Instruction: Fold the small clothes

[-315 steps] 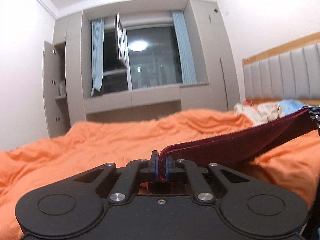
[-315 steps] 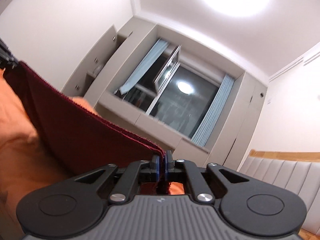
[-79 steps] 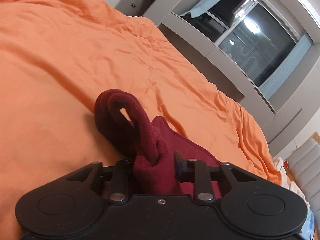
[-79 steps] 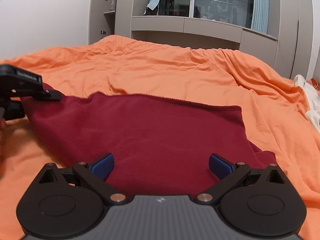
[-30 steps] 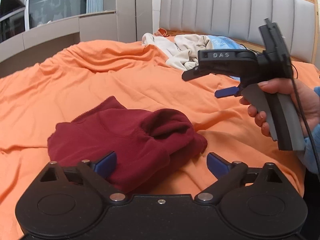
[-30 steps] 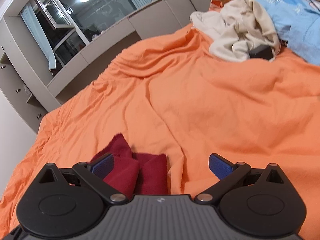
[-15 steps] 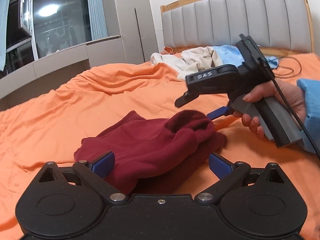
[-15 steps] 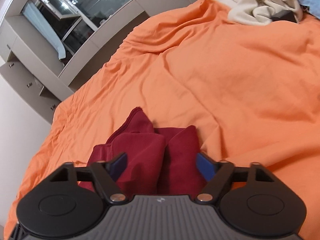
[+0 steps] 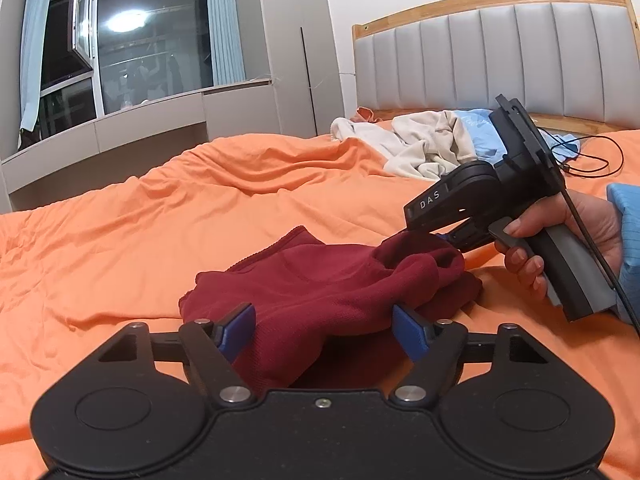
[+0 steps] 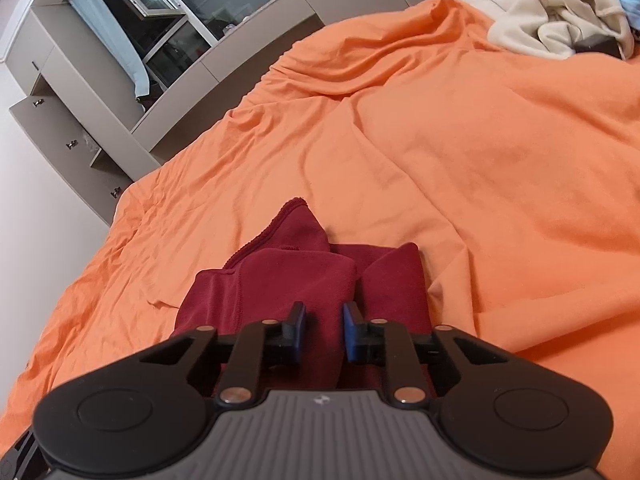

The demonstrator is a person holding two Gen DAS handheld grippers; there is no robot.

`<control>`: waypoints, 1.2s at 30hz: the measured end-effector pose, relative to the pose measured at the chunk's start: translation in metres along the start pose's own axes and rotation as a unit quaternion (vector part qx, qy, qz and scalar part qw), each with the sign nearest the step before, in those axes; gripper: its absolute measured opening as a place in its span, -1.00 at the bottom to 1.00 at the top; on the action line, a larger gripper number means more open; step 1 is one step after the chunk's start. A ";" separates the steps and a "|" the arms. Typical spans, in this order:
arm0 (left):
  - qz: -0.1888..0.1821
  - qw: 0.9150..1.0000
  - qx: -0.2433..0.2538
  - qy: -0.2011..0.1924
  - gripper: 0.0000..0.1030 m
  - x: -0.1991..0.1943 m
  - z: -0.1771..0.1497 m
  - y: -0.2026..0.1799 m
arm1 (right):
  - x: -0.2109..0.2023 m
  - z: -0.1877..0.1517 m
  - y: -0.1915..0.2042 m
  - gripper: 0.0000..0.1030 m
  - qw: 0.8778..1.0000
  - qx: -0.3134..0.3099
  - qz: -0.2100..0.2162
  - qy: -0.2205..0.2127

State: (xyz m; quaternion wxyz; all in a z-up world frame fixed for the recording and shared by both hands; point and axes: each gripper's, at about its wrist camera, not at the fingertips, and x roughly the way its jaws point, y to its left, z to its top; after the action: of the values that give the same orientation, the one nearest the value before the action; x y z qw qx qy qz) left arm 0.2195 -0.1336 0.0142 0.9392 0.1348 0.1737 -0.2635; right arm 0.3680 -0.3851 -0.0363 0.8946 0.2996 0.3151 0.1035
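right gripper: black, "DAS" label, grey handle, black cable | fingers: blue | sleeve: light blue

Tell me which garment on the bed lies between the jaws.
The dark red garment, bunched on the orange cover. The cream garment and light blue garment lie heaped by the headboard.

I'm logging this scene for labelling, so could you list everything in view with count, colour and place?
Garment: one, dark red, bunched on the bedcover.
Bedcover: one, orange, spread over the bed.
Clothes pile: several pieces, cream and light blue, by the headboard.
Headboard: one, grey padded with a wooden frame.
Window: one, dark, with pale blue curtains.
Cable: one, black, near the headboard.
Left gripper: black, blue pads, jaws closing around the garment.
Right gripper: black, closing on a fold.
Hand: one, holding the right gripper.
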 end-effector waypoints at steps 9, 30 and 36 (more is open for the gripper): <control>0.003 1.000 -0.002 0.002 -0.01 0.004 -0.001 0.001 | -0.018 0.008 0.022 -0.85 0.996 -0.061 0.008 -0.061; -0.039 0.999 0.000 0.015 -0.17 0.015 0.001 -0.016 | -0.013 0.009 0.013 -0.31 0.990 -0.090 -0.094 -0.046; -0.065 0.996 -0.057 0.014 0.20 0.011 0.008 -0.001 | -0.015 0.010 0.010 0.35 0.991 -0.084 -0.095 -0.041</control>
State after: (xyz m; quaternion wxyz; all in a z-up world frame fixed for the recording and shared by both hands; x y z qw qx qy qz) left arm 0.2302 -0.1420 0.0165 0.9237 0.0732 0.2101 -0.3120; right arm 0.3621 -0.3878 -0.0168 0.9344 0.1964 0.2955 0.0314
